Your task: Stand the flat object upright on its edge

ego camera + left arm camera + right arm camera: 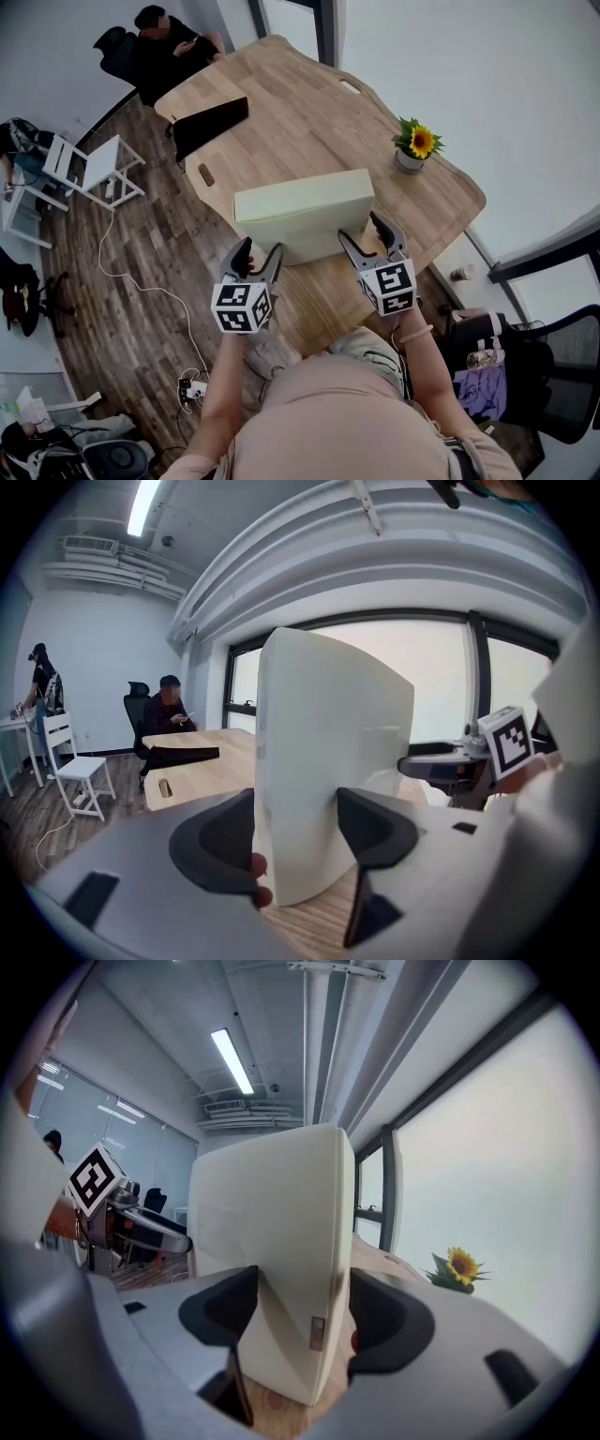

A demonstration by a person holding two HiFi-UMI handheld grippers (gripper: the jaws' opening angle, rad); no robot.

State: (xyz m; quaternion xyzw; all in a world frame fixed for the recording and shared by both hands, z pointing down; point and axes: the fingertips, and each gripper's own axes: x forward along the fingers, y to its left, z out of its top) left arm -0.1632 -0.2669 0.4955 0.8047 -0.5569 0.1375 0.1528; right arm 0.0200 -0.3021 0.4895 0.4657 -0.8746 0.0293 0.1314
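Left gripper [260, 250] clamped, right gripper [362, 229] (slack), astride upright slab [302, 208]

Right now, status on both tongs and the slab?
Left tongs clamped on cream slab. Right tongs open around it. Slab upright on table. Path clear.

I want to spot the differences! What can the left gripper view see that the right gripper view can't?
Only the left gripper view shows the white chair and a black thing lying at the far end of the table. Only the right gripper view shows the potted sunflower. Both show the cream cushion standing upright on its edge on the wooden table.
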